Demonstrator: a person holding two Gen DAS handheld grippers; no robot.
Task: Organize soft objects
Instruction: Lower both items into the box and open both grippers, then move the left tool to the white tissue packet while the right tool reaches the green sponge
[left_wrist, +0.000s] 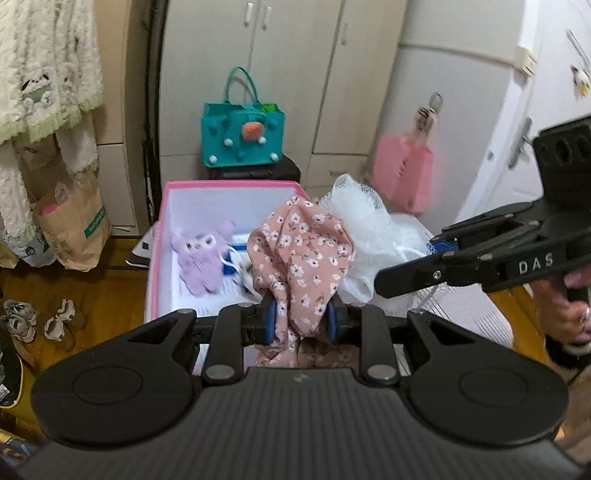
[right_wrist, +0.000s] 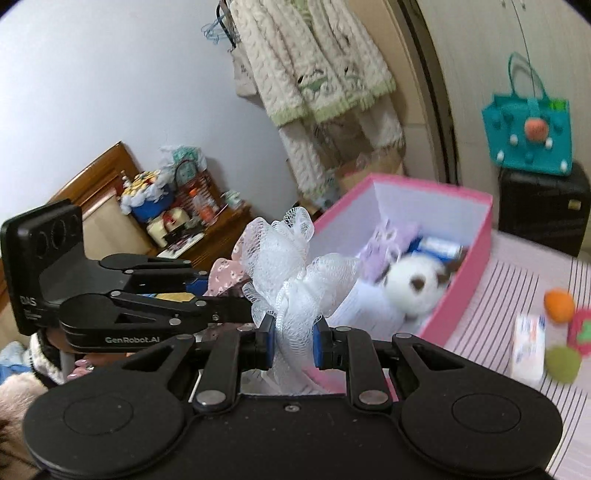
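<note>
My left gripper (left_wrist: 301, 317) is shut on a pink floral cloth (left_wrist: 299, 254) and holds it up over the near edge of the pink storage box (left_wrist: 229, 184). My right gripper (right_wrist: 293, 341) is shut on a white mesh bath sponge (right_wrist: 291, 266), also seen in the left wrist view (left_wrist: 365, 225), raised beside the cloth near the box (right_wrist: 469, 280). Inside the box lie a purple plush (left_wrist: 197, 254), a white plush ball with brown marks (right_wrist: 413, 290) and a blue-white item (right_wrist: 439, 247).
On the striped bed cover (right_wrist: 517, 266) right of the box lie an orange ball (right_wrist: 559, 306), a green ball (right_wrist: 563, 363), a white packet (right_wrist: 528, 347) and a red strawberry piece (right_wrist: 583, 328). A teal felt bag (left_wrist: 242, 134) sits on a black case behind the box. Wardrobes stand behind.
</note>
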